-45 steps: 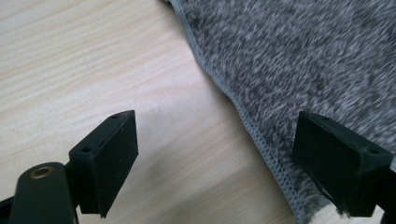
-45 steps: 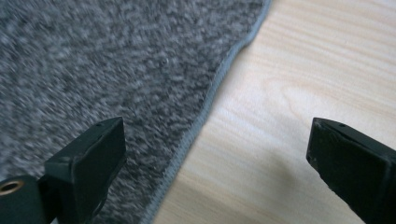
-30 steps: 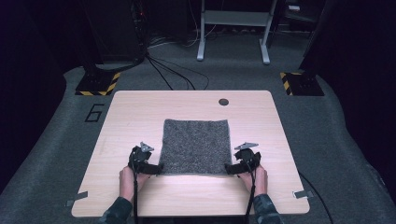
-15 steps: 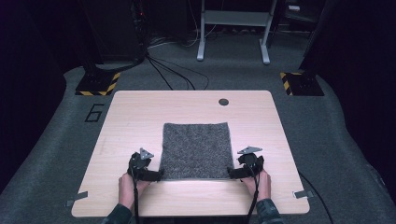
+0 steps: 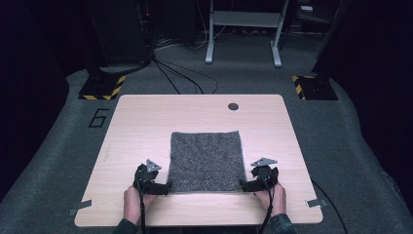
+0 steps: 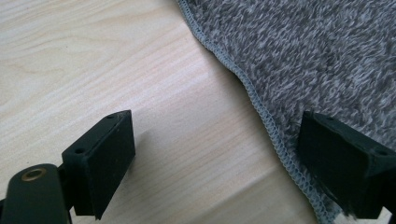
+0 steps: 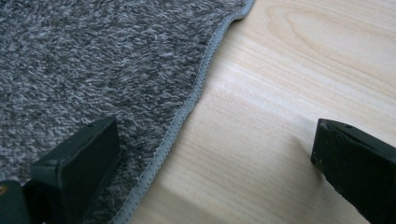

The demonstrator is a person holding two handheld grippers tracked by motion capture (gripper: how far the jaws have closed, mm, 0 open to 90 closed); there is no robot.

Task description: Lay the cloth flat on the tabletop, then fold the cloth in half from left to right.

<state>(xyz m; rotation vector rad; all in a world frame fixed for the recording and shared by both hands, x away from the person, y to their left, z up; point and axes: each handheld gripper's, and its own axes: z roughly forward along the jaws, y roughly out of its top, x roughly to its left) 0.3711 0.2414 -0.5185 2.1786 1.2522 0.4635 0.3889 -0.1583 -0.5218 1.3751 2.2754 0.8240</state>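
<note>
I had the grey towel [image 5: 206, 160] lying flat mid-worktop [image 5: 146, 117]. Left gripper [image 5: 160, 187] and right gripper [image 5: 247, 185] fingers were wide open, straddling its near corners, gripping nothing. Folding not started.

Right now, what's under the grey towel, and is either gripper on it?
The grey towel lies flat on the wooden table. Anything beneath it is covered. Left gripper and right gripper are open, straddling its side edges.

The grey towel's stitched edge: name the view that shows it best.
The left gripper view: the stitched edge runs sharp and close between the open jaws. The right gripper view shows the opposite hem almost as clearly. The high view gives the whole towel, its stitching too small.
</note>
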